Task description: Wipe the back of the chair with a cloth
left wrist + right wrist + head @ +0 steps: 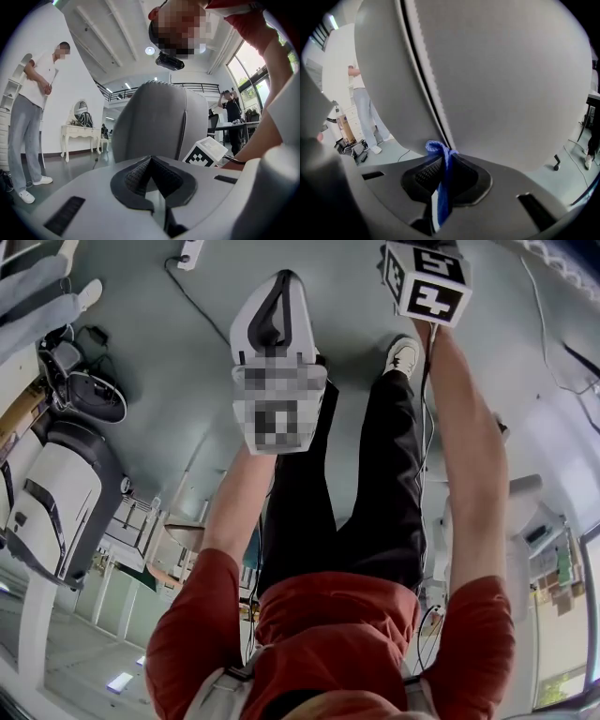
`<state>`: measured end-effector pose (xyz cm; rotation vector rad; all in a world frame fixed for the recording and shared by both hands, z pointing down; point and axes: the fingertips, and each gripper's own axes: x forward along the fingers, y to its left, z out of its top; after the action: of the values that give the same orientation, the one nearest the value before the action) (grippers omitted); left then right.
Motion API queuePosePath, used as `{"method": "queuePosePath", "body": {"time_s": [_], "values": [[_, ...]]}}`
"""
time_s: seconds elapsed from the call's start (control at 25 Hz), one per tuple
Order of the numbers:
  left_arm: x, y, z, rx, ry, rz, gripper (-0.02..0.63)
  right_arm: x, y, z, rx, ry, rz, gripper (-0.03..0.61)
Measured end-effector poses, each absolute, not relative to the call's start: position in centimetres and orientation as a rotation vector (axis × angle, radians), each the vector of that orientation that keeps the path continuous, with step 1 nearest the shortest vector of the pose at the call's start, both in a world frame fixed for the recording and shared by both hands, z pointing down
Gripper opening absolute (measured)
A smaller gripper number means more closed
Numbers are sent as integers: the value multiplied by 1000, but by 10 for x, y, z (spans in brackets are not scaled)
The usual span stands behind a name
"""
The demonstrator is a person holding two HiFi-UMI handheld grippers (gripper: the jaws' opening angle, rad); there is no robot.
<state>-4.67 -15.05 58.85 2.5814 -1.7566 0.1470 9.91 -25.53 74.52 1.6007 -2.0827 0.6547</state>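
Right gripper view puts us hard against the chair (497, 79): its grey back fills nearly the whole frame, with a dark seam running down it. Our right gripper (443, 158) is pinched on a blue cloth (440, 187), which sticks up in a small bunch past the tips. That bunch seems to touch the chair back beside the seam, though at this range we cannot be sure.

From the left gripper view, our left gripper (151, 162) has its pads pressed together with nothing between them. It faces the same chair back (154, 119) from a little way off. The right gripper's marker cube (209, 152) shows just beside the chair's right edge. A bystander (33, 112) stands on the floor (70, 164) at the left.
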Motion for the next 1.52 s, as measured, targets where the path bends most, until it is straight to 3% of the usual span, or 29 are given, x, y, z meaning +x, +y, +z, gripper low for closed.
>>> {"method": "queuePosePath", "body": {"time_s": [0.76, 1.2, 1.52], "values": [[104, -150, 580, 2651, -1647, 160, 14, 281, -228, 739, 1692, -1967, 631, 48], [88, -140, 570, 2631, -1679, 155, 13, 254, -214, 720, 1650, -2015, 601, 48], [11, -135, 556, 2566, -1771, 185, 12, 160, -172, 662, 1564, -2165, 558, 48]]}}
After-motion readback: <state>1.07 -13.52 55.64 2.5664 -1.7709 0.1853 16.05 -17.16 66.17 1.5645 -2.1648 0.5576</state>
